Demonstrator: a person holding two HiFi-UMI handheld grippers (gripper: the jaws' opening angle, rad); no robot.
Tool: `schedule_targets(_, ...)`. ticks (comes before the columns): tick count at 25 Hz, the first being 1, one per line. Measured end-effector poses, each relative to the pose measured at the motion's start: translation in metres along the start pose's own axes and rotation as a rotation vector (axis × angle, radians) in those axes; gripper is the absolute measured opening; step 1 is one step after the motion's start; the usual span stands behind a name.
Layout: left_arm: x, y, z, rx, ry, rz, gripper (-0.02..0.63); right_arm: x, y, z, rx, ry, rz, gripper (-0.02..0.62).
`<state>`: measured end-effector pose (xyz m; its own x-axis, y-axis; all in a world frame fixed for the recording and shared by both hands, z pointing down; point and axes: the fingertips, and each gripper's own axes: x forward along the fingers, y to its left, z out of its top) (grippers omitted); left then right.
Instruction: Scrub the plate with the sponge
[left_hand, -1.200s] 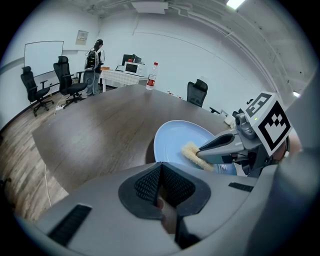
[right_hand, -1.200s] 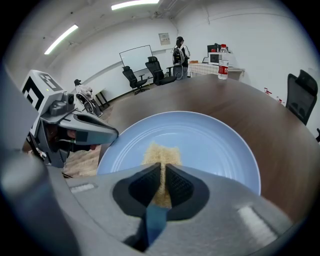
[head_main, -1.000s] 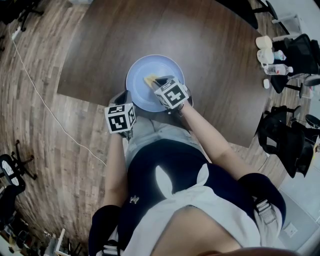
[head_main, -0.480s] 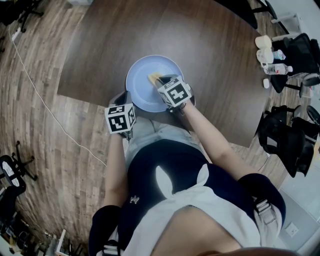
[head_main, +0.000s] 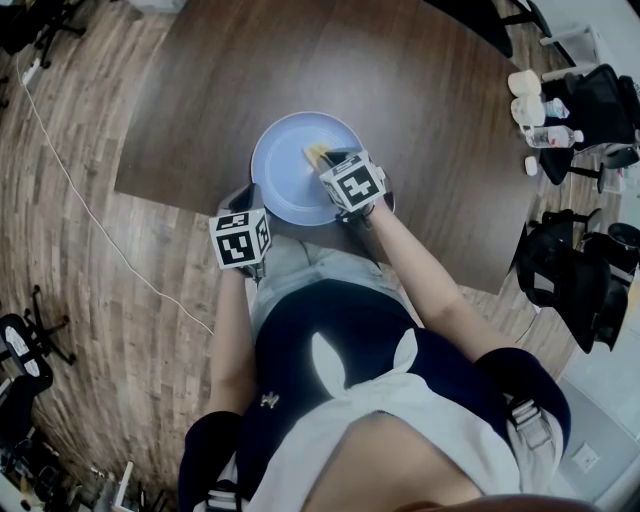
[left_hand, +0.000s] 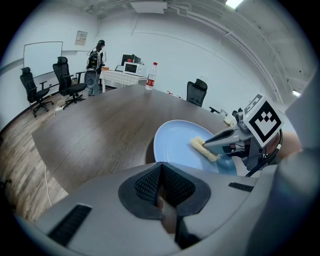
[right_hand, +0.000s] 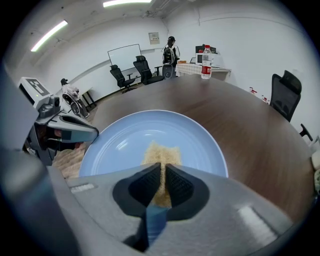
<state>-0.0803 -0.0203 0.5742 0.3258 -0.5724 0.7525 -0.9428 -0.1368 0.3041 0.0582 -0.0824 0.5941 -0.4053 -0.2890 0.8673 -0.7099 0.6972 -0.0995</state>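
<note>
A light blue plate (head_main: 285, 150) lies near the front edge of the dark wooden table (head_main: 420, 90). My right gripper (head_main: 328, 158) is shut on a yellow sponge (head_main: 316, 153) and presses it flat onto the plate's right half. In the right gripper view the sponge (right_hand: 161, 152) sticks out past the jaws of the right gripper (right_hand: 162, 172) onto the plate (right_hand: 200, 145). My left gripper (head_main: 250, 197) is shut at the plate's near left rim and seems to pinch it. In the left gripper view its own body hides the tips of the left gripper (left_hand: 162, 172).
A water bottle (right_hand: 205, 55) stands at the table's far end. Office chairs (right_hand: 145, 67), a whiteboard and a standing person (right_hand: 170, 50) are behind it. Bags and bottles (head_main: 545, 135) sit at the right. A cable (head_main: 80, 190) runs over the wooden floor at the left.
My right gripper has slid the sponge a little to the right and farther across the plate. The left gripper and the plate have stayed put.
</note>
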Motion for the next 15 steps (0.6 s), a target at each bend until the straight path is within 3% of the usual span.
schedule_targets(15, 0.000, -0.001, 0.000, 0.000, -0.002, -0.007, 0.006, -0.007, -0.020, -0.005, -0.033, 0.059, -0.122, 0.028)
